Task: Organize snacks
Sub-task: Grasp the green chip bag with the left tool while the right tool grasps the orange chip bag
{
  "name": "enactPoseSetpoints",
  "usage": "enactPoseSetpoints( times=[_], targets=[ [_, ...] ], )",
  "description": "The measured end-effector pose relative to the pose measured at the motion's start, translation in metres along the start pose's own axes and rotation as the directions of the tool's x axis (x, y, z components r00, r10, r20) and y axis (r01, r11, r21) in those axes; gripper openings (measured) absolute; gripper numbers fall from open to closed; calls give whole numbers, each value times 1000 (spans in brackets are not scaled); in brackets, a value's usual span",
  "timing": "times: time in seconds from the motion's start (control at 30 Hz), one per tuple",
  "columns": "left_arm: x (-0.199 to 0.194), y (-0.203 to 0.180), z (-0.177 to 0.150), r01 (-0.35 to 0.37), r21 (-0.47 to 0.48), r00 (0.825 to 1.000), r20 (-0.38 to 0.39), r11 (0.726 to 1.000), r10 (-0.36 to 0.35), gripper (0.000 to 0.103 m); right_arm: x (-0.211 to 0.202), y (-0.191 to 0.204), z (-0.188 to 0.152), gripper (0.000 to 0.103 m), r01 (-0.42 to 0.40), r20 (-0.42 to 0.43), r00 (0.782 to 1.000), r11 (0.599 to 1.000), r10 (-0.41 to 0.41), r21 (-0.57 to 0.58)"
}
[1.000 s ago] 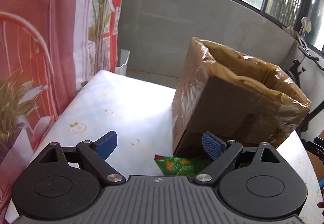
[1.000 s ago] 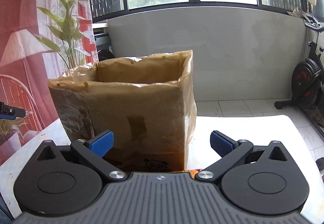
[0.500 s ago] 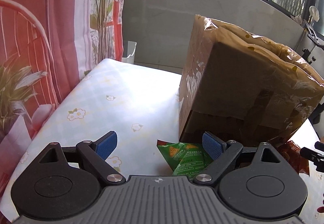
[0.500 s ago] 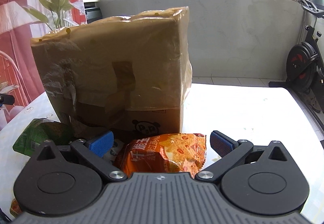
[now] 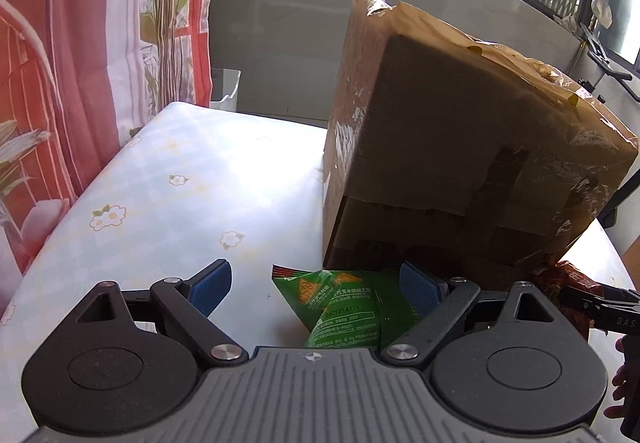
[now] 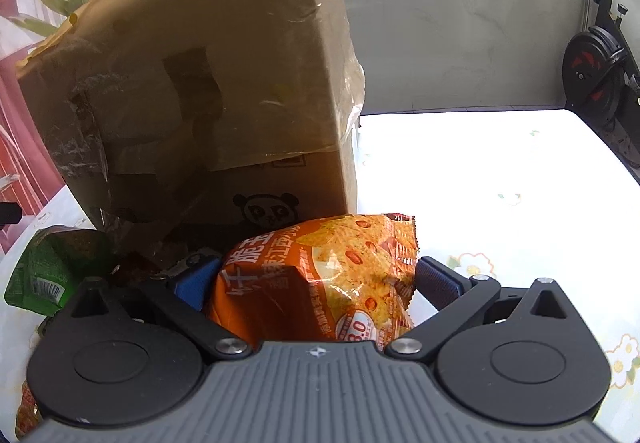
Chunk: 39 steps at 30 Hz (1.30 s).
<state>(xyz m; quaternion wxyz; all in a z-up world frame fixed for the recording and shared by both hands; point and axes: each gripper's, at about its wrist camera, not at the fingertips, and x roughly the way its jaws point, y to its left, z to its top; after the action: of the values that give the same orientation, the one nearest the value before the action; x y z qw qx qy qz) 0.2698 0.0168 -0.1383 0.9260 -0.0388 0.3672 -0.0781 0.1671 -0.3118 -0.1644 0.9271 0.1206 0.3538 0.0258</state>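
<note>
A green snack bag [image 5: 344, 307] lies on the flowered tablecloth [image 5: 160, 195] at the foot of a tall taped cardboard box [image 5: 460, 147]. My left gripper [image 5: 316, 287] is open and low over the bag, which sits between the blue pads close to the right one. In the right wrist view an orange snack bag [image 6: 328, 275] fills the gap of my right gripper [image 6: 316, 283]. Its jaws stand wide and the pads flank the bag's edges without squeezing it. The box [image 6: 208, 83] rises just behind, with the green bag [image 6: 44, 271] at lower left.
A red patterned curtain [image 5: 60, 63] hangs left of the table. An exercise bike [image 6: 596, 75] stands past the table's right edge. Another orange packet [image 6: 26, 411] lies at the lower left corner. A person's hand [image 5: 620, 383] shows at the right edge.
Both grippers have sunk toward the table in front of the box. The green bag and the orange bag have come in between their fingers. Jaw widths are unchanged.
</note>
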Motion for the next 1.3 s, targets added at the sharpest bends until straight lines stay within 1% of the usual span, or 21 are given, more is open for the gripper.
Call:
enactPoseSetpoints(
  times=[0.23, 0.37, 0.43, 0.53, 0.57, 0.67, 0.77, 0.93, 1.1, 1.3],
  targets=[
    [14, -14, -9, 26, 56, 999, -24, 998, -25, 93, 0, -8, -1, 103, 1, -4, 1000, 1000, -1, 24],
    [22, -19, -13, 64, 51, 998, -32, 997, -62, 93, -2, -9, -1, 103, 5, -7, 1000, 999, -5, 44],
    [29, -23, -14, 61, 65, 997, -60, 996, -57, 93, -4, -9, -2, 103, 7, -4, 1000, 999, -7, 44],
    [36, -28, -17, 86, 82, 994, -81, 993, -79, 93, -7, -10, -2, 103, 6, -2, 1000, 999, -6, 51],
    [40, -29, -18, 83, 87, 993, -96, 993, -75, 93, -7, -9, -2, 103, 5, -3, 1000, 999, -5, 54],
    [45, -26, -23, 78, 64, 993, -98, 995, -71, 94, -6, -7, -2, 103, 4, -2, 1000, 998, -4, 60],
    [49, -25, -28, 84, 47, 989, -123, 995, -78, 92, -9, -7, -2, 103, 9, 1, 1000, 998, -9, 62],
    [40, -25, -31, 106, 43, 989, -113, 993, -101, 83, -16, 0, -4, 103, -14, 13, 1000, 1000, 13, 21],
    [24, -24, -31, 126, 53, 990, -75, 991, -122, 81, -22, -4, -8, 103, -25, 19, 1000, 998, 24, 51],
    [7, -28, -36, 136, 67, 990, -44, 988, -133, 81, -22, -3, -14, 103, -42, -8, 999, 998, 42, 37]
  ],
)
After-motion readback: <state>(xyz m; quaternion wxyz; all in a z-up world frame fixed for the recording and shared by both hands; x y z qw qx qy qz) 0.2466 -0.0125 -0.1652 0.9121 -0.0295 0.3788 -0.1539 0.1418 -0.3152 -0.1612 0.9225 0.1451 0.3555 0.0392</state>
